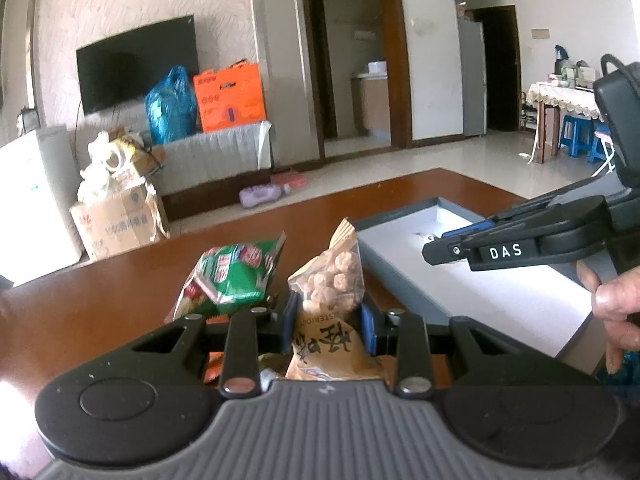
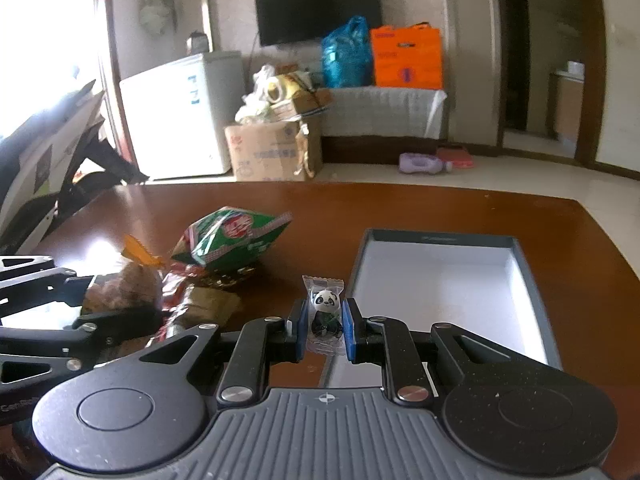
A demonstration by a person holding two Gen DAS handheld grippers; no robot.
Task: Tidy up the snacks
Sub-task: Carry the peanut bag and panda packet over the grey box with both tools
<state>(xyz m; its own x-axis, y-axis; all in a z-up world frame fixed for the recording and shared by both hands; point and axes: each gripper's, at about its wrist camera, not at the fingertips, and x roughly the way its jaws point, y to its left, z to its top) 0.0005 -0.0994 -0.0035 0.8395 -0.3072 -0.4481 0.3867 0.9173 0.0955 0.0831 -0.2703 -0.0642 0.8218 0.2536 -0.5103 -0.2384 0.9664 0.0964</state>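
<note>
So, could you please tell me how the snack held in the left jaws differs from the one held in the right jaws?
The brown snack bag is much larger than the panda candy, bulging well above the left jaws, while the candy barely clears the right ones. The bag shows round brown pieces through a clear window; the candy's clear wrapper shows a black-and-white panda. Both are held upright and gripped.

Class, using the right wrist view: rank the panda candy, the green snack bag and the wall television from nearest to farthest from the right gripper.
1. Panda candy: clamped in the right gripper.
2. Green snack bag: on the table, ahead left.
3. Television: on the far wall.
</note>
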